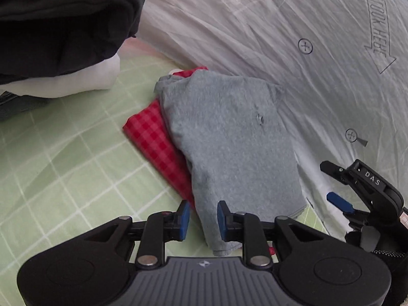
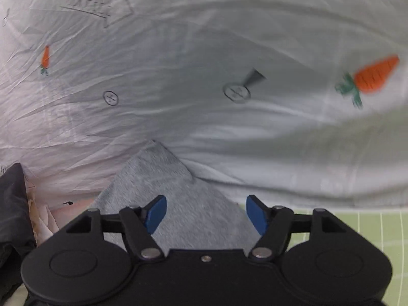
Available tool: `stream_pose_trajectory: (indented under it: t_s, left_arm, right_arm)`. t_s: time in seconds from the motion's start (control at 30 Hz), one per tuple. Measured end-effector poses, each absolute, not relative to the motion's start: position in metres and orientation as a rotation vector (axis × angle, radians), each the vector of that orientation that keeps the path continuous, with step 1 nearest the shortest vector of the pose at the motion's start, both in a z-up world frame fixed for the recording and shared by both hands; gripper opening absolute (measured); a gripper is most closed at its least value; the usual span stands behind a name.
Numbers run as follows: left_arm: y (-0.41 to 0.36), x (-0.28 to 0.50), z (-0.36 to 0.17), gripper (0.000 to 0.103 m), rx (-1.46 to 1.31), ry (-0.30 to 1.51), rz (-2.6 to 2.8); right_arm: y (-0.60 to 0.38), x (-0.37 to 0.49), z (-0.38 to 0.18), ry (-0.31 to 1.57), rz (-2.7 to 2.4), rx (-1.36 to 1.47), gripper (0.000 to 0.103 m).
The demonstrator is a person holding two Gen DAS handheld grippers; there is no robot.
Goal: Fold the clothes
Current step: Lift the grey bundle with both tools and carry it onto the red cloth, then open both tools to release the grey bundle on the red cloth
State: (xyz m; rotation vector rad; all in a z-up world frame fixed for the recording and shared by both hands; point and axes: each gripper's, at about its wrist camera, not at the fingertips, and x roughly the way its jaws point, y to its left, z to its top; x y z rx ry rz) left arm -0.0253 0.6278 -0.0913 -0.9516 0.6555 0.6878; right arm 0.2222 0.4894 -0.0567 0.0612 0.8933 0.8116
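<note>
A folded grey garment [image 1: 229, 137] lies on top of a folded red checked garment [image 1: 155, 137] on the green checked bedsheet [image 1: 63, 168]. My left gripper [image 1: 203, 219] is open just above the grey garment's near edge, with nothing between its blue pads. The right gripper [image 1: 339, 199] shows at the right of the left wrist view, beside the grey garment. In the right wrist view the right gripper [image 2: 206, 214] is open over a corner of the grey garment [image 2: 173, 193], and its blue pads hold nothing.
A large crinkled white cloth [image 1: 293, 38] printed with arrows, circles and carrots [image 2: 374, 76] covers the far side. A stack of black clothing [image 1: 63, 20] on white clothing [image 1: 76, 81] sits at the far left. Green sheet [image 2: 357, 229] shows at the right.
</note>
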Motion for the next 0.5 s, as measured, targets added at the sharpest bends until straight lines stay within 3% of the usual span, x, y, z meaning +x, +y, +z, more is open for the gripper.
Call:
stream_pose_trajectory:
  t_s: [0.13,0.2,0.27,0.37,0.43,0.5]
  left_arm:
    - [0.626,-0.019,-0.105,0.035,-0.939,0.718,0.690]
    - [0.622,-0.020,-0.102,0.043,-0.905,0.726,0.689]
    - [0.617,-0.024,-0.097,0.054,-0.863,0.728,0.687]
    - [0.610,-0.028,-0.089,0.081,-0.801,0.731,0.684]
    - [0.604,-0.032,-0.081,0.082,-0.751,0.730,0.677]
    - [0.591,-0.038,-0.065,0.089,-0.661,0.725,0.671]
  right_arm:
    - [0.476,0.209,-0.085,0.980,0.763,0.012,0.073]
    - [0.471,0.202,-0.088,0.966,0.760,-0.040,0.078]
    - [0.470,0.196,-0.084,0.943,0.756,-0.094,0.086]
    - [0.464,0.184,-0.074,0.899,0.757,-0.166,0.093]
    - [0.458,0.171,-0.064,0.851,0.770,-0.194,0.099]
    - [0.451,0.157,-0.053,0.804,0.784,-0.212,0.101]
